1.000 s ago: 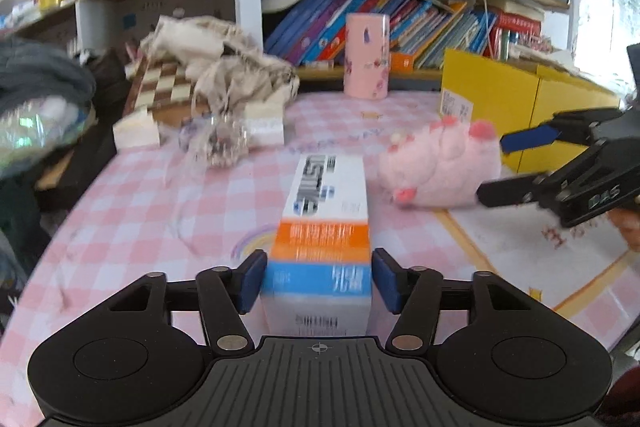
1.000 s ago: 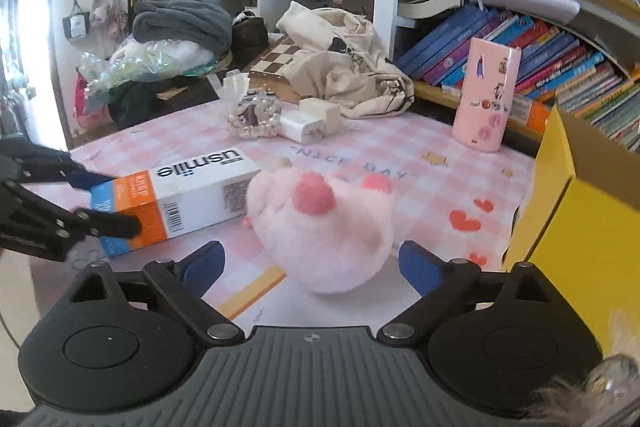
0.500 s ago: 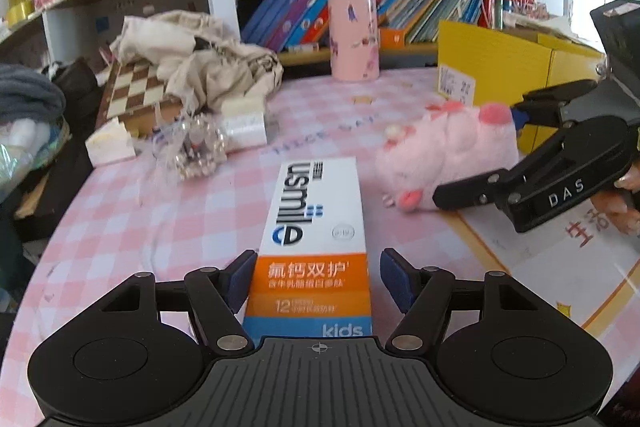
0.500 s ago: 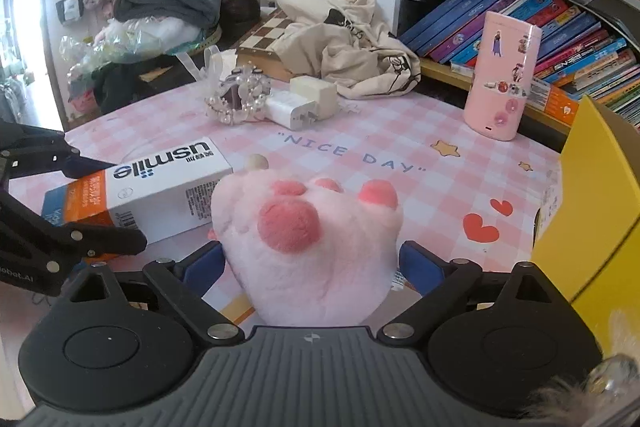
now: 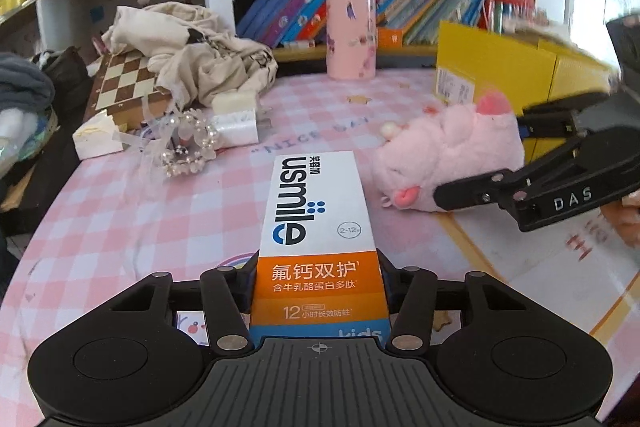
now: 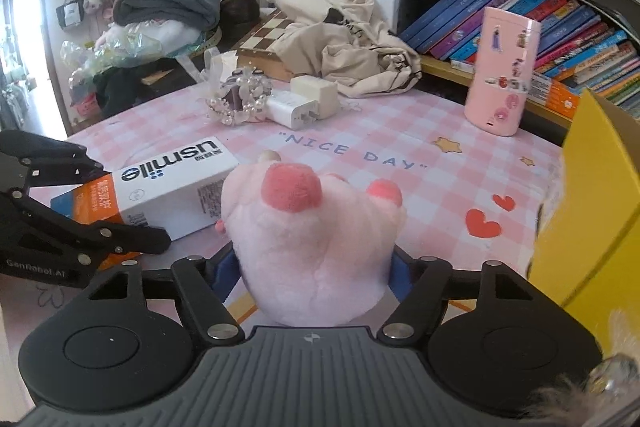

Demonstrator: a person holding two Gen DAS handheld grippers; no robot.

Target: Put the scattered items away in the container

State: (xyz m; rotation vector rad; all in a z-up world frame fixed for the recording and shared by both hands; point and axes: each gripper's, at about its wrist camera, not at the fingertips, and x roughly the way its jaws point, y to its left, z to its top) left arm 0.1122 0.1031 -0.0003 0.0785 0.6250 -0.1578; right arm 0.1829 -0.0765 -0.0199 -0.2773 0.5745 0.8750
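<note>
Your left gripper (image 5: 318, 291) pinches the white-and-orange toothpaste carton (image 5: 318, 227) at 6 o'clock; your right gripper (image 6: 314, 267) squeezes the pink plush paw (image 6: 312, 227), both grips ready for lifting toward the yellow box (image 6: 596, 207) at 3 o'clock.

The left gripper (image 5: 318, 281) has closed from an open straddle until both blue pads press the orange end of the toothpaste box (image 5: 318, 227) on the table. The right gripper (image 6: 312, 267) has likewise moved in and closed around the pink plush paw (image 6: 312, 239), which was previously untouched between its spread fingers.
</note>
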